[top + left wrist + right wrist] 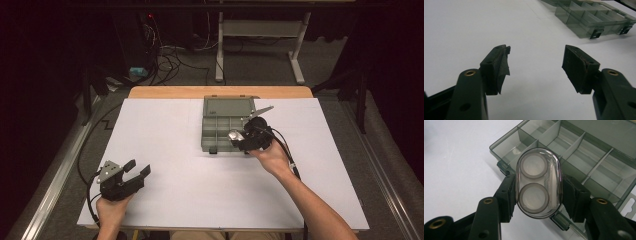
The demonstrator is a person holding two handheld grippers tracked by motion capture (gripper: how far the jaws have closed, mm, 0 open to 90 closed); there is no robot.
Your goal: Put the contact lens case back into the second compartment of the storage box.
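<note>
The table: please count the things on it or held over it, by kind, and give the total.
Grippers: 2, left gripper and right gripper
Compartment box: 1
Clear oval case: 1
Total: 4

A wooden table (150, 92) carries a large white sheet (200, 175) that covers nearly all of its top, leaving a bare wood strip along the far edge. On the sheet, toward that far edge, lies an open grey-green compartment box (222, 131), its lid (229, 107) laid flat just behind it.
</note>
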